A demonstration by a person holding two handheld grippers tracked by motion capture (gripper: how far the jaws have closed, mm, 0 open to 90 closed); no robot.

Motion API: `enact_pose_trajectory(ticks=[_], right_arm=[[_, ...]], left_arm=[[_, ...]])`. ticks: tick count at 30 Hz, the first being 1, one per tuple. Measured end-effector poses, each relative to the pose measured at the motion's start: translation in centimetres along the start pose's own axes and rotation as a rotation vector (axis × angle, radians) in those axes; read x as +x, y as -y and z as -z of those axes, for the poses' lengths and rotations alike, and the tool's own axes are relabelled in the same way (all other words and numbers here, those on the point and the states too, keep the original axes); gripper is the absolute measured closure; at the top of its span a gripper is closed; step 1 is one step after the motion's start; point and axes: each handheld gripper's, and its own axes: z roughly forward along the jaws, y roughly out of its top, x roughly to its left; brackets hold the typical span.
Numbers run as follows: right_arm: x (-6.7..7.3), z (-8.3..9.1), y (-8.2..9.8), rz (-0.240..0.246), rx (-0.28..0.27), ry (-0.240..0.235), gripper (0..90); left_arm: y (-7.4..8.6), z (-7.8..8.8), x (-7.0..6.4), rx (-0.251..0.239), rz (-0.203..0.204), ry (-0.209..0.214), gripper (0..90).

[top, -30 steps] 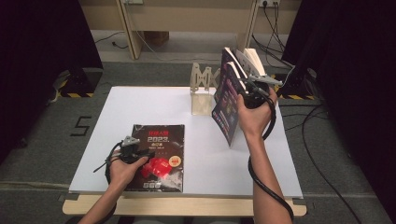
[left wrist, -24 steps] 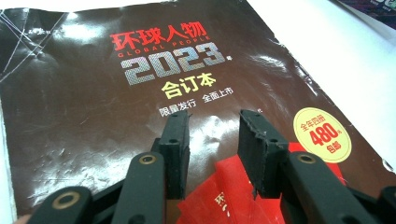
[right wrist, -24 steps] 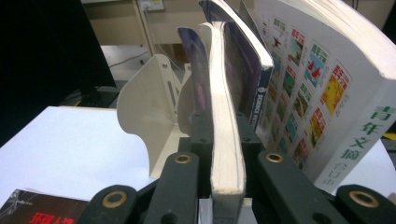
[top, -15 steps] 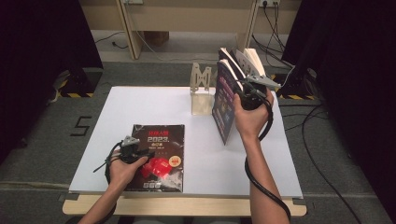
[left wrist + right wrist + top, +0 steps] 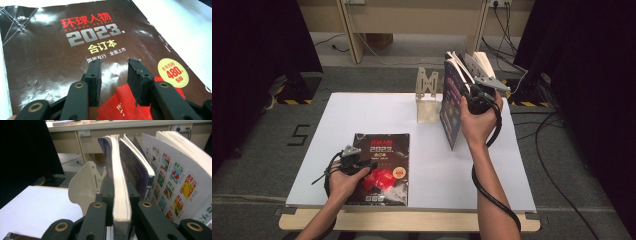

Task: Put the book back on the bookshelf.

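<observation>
A dark magazine point(image 5: 384, 150) with a red figure and "2023" on its cover point(image 5: 50, 57) lies flat at the table's front left. My left gripper point(image 5: 357, 161) rests over its lower half, and its jaws stand open point(image 5: 115, 75) just above the cover with nothing between them. At the back right my right gripper point(image 5: 468, 96) is shut on a thick dark-covered book point(image 5: 451, 107), held upright by its cream page edge point(image 5: 121, 195). The book stands between a cream bookend point(image 5: 427, 97) and several leaning books point(image 5: 477, 62).
In the right gripper view the bookend point(image 5: 83, 183) curves up at the left, with a blue-covered book point(image 5: 136, 167) and a white one printed with colourful stamps point(image 5: 180, 177) to the right. The white table point(image 5: 372, 112) ends in a wooden front edge point(image 5: 412, 220). Cables lie on the floor at the right point(image 5: 557, 130).
My right hand has nudged the upright book slightly back toward the bookend and the leaning books. The left hand and the magazine have not moved.
</observation>
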Motion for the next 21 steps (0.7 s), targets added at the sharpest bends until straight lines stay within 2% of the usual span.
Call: enact_pose_trajectory(ticks=[21], right_arm=[[0.1, -1.4, -0.6, -0.014, -0.017, 0.006, 83.1]], left_arm=[[0.0, 0.0, 0.1, -0.008, 0.003, 0.001, 62.5]])
